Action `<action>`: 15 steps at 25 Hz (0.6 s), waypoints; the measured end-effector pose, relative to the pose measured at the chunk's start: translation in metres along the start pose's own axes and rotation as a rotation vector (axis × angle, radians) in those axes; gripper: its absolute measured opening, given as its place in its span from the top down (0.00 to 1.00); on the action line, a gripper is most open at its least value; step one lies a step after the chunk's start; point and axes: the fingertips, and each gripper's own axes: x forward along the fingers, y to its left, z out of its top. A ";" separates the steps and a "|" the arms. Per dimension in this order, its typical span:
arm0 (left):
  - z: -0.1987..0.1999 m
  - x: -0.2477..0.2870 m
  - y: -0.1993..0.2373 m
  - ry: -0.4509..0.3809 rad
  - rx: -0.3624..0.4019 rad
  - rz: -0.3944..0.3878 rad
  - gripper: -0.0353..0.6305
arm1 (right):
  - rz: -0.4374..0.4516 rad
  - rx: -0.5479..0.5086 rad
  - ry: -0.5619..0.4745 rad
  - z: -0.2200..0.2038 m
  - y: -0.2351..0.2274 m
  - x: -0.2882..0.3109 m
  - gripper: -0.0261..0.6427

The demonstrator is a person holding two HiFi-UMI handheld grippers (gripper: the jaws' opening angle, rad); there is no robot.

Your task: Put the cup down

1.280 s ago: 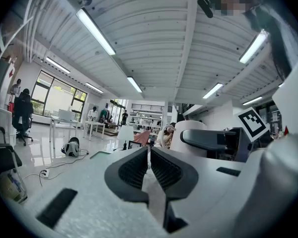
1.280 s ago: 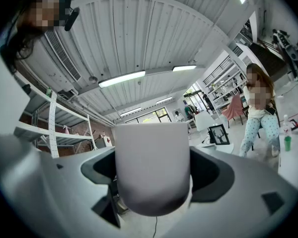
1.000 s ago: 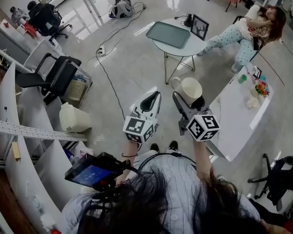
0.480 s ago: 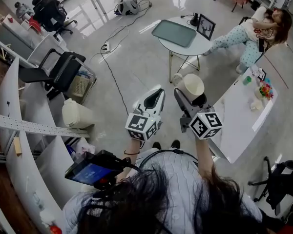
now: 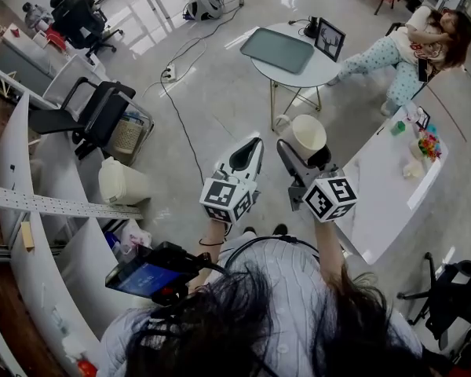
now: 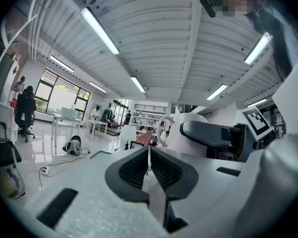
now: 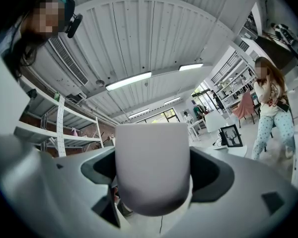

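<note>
A cream-white cup (image 5: 307, 136) with a handle on its left is held up in the air, with my right gripper (image 5: 304, 152) shut on it. In the right gripper view the cup (image 7: 152, 166) fills the space between the jaws, its round bottom toward the camera. My left gripper (image 5: 246, 153) hangs beside it at the left, shut with nothing in it; the left gripper view shows its jaws pressed together (image 6: 149, 165) and the cup (image 6: 187, 133) to the right.
A round white table (image 5: 298, 61) with a grey tray (image 5: 279, 49) and a picture frame (image 5: 330, 39) stands ahead. A long white table (image 5: 381, 199) with small items lies to the right. A seated person (image 5: 408, 42) is at the far right. Office chairs, cables and shelving are at the left.
Both grippers and the cup have stayed almost in place; they have shifted slightly up in the view as the head camera moved.
</note>
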 end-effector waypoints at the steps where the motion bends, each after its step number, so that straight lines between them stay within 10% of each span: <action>1: 0.000 0.003 -0.001 -0.001 -0.001 0.005 0.92 | 0.005 -0.003 0.004 0.000 -0.003 0.000 0.36; 15: -0.015 0.037 -0.016 0.017 -0.019 0.035 0.92 | 0.023 0.025 0.038 -0.001 -0.044 0.003 0.36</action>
